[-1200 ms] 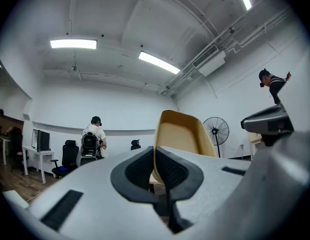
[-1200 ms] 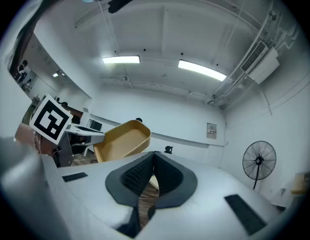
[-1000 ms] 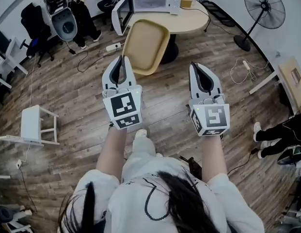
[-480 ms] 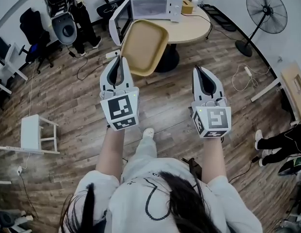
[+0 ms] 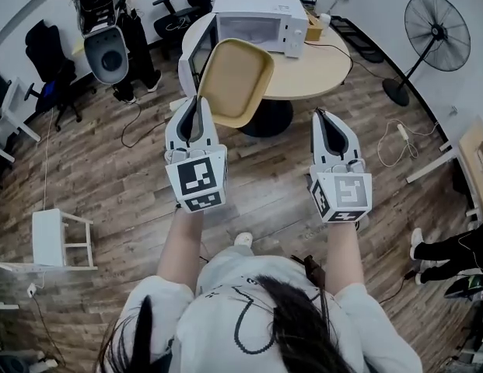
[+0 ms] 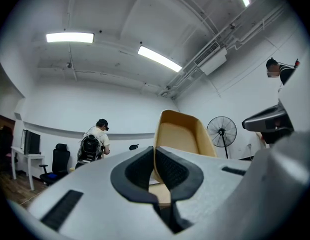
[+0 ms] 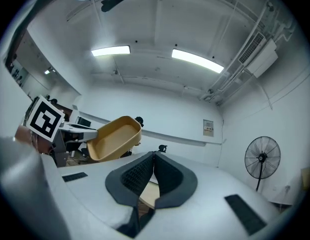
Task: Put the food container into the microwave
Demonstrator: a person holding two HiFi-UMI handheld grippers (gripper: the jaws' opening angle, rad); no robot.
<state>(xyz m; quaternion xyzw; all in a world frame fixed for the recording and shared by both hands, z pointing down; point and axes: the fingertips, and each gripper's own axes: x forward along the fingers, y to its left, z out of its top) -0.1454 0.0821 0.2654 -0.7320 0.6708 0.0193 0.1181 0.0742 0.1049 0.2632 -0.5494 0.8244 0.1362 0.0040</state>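
the food container's (image 5: 235, 80) near rim is hidden inside the left gripper's (image 5: 196, 103) clamped jaws. the rest tilts up beyond the tips, covering part of the open microwave (image 5: 260, 22) ahead. the right gripper (image 5: 323, 116) alongside is pinched together on nothing. the microwave now sits closer than before.

Microwave door (image 5: 191, 53) partly behind food container (image 5: 235, 80), cavity seemingly too dim to read

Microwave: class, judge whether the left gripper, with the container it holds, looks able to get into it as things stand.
Probably yes. The microwave has its door open, and nothing lies between it and the container in the left gripper, though the person likely must step closer.
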